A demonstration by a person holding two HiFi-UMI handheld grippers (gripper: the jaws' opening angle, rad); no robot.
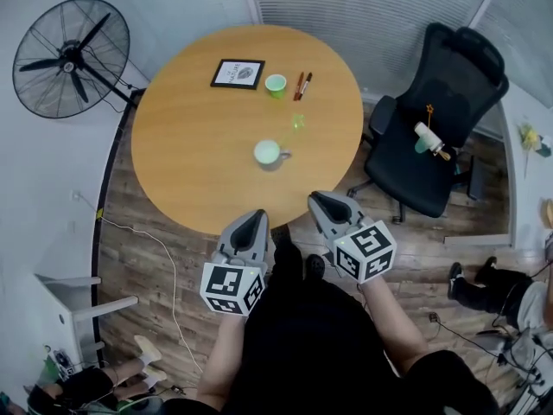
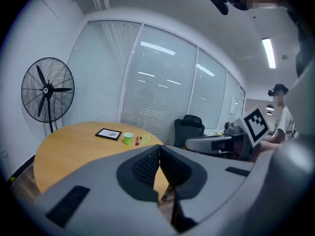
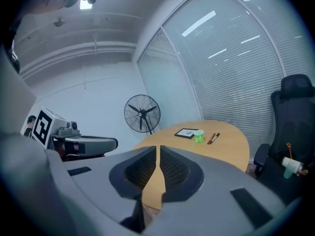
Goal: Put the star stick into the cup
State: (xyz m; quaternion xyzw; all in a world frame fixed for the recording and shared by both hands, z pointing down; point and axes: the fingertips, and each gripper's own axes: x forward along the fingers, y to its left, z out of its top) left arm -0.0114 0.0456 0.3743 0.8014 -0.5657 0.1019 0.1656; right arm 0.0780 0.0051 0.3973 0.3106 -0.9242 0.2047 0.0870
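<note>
The green star stick (image 1: 296,123) looks like it lies flat on the round wooden table (image 1: 190,145). Its thin end points at a pale mug (image 1: 268,153) just beside it. I cannot tell if the two touch. It does not look like it is inside any cup yet.

A small green cup (image 1: 276,85) stands farther back on the table. Two marker pens (image 1: 301,86) lie just beside it, and a picture frame (image 1: 238,73) lies near them. So there are two cups, and the mug is the closer one to the stick.

The left gripper (image 1: 252,216) and the right gripper (image 1: 322,201) are both off the table, close to the person's body. In each gripper view the jaws are pressed together with nothing between them. Neither one is near the stick.

So I think the job has not started. What is left is to reach out, open a gripper, pick up the stick and drop it in a cup.

A black office chair (image 1: 441,85) stands to the right, with a white and teal thing (image 1: 426,137) on its seat. A fan (image 1: 71,57) stands to the left.
</note>
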